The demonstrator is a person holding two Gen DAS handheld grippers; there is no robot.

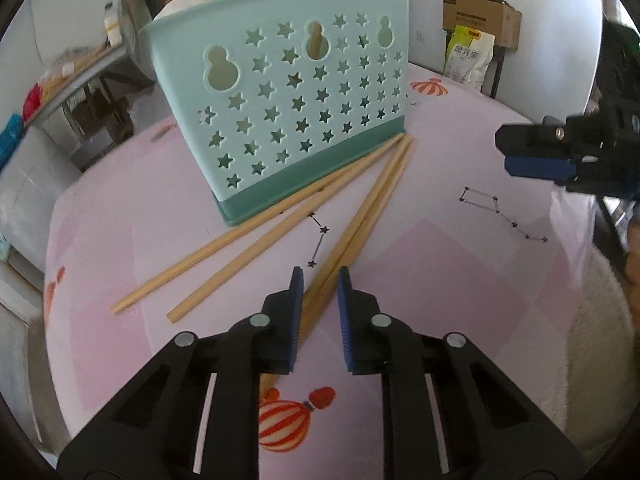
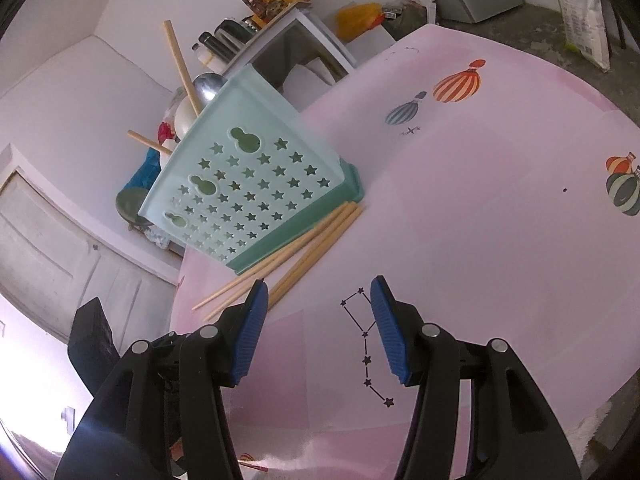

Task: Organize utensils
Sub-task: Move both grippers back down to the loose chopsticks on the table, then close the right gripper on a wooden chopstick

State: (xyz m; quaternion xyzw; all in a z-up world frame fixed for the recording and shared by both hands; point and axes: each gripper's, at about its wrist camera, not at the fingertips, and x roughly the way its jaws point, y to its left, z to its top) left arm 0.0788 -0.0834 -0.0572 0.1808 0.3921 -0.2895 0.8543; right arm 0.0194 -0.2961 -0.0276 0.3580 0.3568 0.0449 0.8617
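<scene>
A mint-green utensil holder (image 1: 296, 104) with star holes stands on the pink tablecloth (image 1: 440, 240); chopsticks and spoons stick out of its top. Several wooden chopsticks (image 1: 256, 248) lie on the cloth against its base. My left gripper (image 1: 319, 280) is open, its jaws on either side of a pair of chopsticks (image 1: 360, 224); contact is not clear. My right gripper (image 2: 316, 292) is open and empty, above the cloth to the right of the chopsticks (image 2: 296, 252); it also shows in the left wrist view (image 1: 532, 152). The holder (image 2: 240, 196) shows in the right wrist view.
A cardboard box (image 1: 480, 16) and a white bag (image 1: 468, 56) stand beyond the table's far right edge. A cluttered shelf (image 1: 80, 68) stands at the left. The table edge (image 1: 592, 320) runs close on the right.
</scene>
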